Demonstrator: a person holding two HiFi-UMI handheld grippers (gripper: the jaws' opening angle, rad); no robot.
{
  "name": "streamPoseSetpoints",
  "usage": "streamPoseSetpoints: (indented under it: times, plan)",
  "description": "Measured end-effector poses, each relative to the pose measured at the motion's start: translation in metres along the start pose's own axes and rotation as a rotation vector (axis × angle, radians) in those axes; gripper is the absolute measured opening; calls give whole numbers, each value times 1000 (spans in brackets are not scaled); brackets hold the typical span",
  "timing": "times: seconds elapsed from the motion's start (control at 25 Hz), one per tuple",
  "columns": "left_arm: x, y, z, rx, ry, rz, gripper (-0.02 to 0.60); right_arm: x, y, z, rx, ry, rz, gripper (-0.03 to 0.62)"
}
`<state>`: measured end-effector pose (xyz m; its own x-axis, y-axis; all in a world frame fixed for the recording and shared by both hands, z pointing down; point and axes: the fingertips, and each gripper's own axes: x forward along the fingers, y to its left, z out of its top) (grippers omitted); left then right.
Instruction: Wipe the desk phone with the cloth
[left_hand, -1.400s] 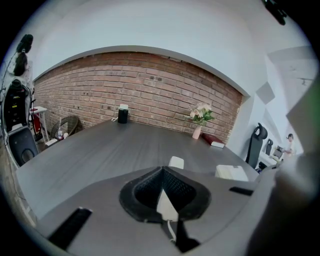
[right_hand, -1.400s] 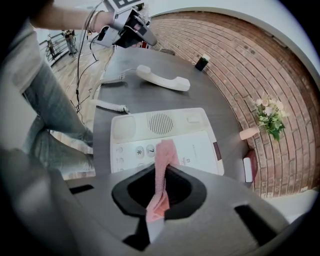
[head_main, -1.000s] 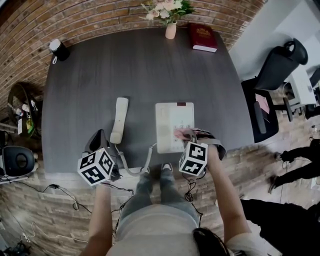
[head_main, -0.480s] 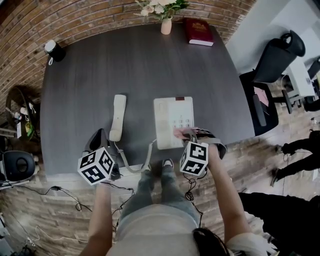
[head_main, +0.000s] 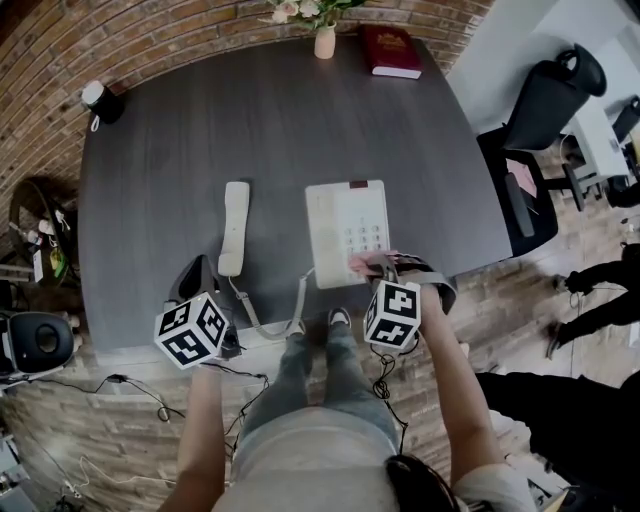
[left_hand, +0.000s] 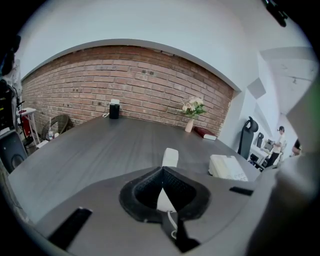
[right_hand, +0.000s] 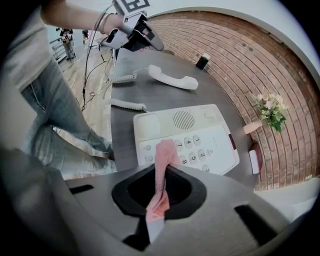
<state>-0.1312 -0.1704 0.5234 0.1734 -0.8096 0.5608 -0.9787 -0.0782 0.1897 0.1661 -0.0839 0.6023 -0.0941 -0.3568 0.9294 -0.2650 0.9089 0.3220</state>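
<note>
We stand at the near edge of the dark desk (head_main: 280, 130), our jeans-clad legs (head_main: 310, 370) below it. Our left gripper (left_hand: 162, 170) hovers over the near left corner, just above the surface; its jaws are pressed together with nothing between them, and they aim along the desktop toward the brick wall (left_hand: 125, 80). Our right gripper (right_hand: 160, 170) sits at the near right, its jaws clenched on the pink cloth (right_hand: 166, 150). The cloth runs up between the pads as a narrow folded strip, and its free end droops over the lowest keys of the desk phone (head_main: 348, 232); we cannot tell for sure whether it touches them.

The phone lies flat just beyond the right gripper, white, with its keypad toward us and its empty cradle on the left side. A coiled cord (head_main: 268, 325) leaves its near left corner, loops over the desk edge, and leads up to the handset (head_main: 234, 227), which lies by itself to the left of the phone, apart from it and just past the left gripper.

The middle of the desk is bare wood grain. At the far edge stand a small vase (head_main: 325, 42) of flowers and, beside it on the right, a red book (head_main: 390, 50) lying flat. A small black object (head_main: 97, 100) sits at the far left corner. A black office chair (head_main: 545, 100) stands off the desk's right side
</note>
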Motion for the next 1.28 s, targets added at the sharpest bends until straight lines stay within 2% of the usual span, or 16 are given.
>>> streamPoseSetpoints:
  times: [0.88,1.28]
  plan:
    - [-5,-1,-8,39,16,-46,5,-5,36,-4,30,11,19,23]
    - [0,-4,-8,28,11,-66,5,-12,46,-8,25,13,35,23]
